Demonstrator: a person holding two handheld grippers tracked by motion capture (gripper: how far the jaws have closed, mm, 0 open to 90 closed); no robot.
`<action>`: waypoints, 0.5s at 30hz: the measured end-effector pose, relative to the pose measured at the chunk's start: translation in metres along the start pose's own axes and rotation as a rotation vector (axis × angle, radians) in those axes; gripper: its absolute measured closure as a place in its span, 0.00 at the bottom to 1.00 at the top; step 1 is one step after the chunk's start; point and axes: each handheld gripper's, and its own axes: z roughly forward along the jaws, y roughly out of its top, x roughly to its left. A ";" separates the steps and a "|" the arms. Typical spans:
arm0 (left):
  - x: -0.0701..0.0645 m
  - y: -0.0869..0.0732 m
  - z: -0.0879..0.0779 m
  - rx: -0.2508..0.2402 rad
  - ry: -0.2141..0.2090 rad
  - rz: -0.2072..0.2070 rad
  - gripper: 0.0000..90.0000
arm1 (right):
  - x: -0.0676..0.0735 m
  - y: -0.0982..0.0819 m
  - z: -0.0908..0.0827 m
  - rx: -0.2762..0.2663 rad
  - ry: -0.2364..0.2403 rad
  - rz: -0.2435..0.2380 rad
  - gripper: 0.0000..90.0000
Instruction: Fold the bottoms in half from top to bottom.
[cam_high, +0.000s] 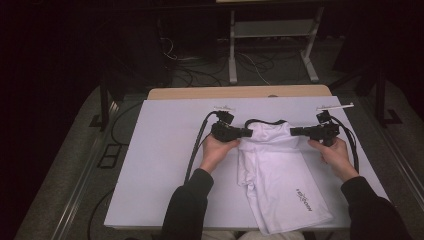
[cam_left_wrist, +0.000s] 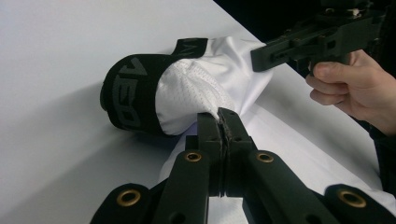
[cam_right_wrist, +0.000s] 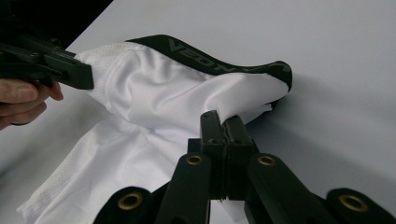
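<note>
Item: white shorts (cam_high: 280, 170) with black waistband (cam_high: 264, 122), lying on the white desk (cam_high: 160, 165), waist end raised between both tools. Left tool (cam_high: 247, 132): jaws clamped on fabric at the waist's left side. Right tool (cam_high: 294, 131): jaws clamped on fabric at the right side.

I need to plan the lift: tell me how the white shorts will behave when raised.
Probably floppy: the white shorts already sag and crease between the left gripper and the right gripper. Likely light, since thin pinches hold the cloth. The black waistband looks firmer.
</note>
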 end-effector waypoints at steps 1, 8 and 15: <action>-0.001 0.000 0.000 0.002 0.000 0.005 0.98 | 0.000 -0.001 -0.001 -0.002 0.002 0.003 0.97; -0.007 0.000 -0.002 -0.003 -0.012 0.014 0.98 | 0.006 -0.007 -0.009 -0.008 0.006 -0.004 0.97; -0.014 -0.008 -0.006 -0.007 -0.028 0.025 0.98 | 0.010 -0.013 -0.015 -0.008 0.010 -0.012 0.97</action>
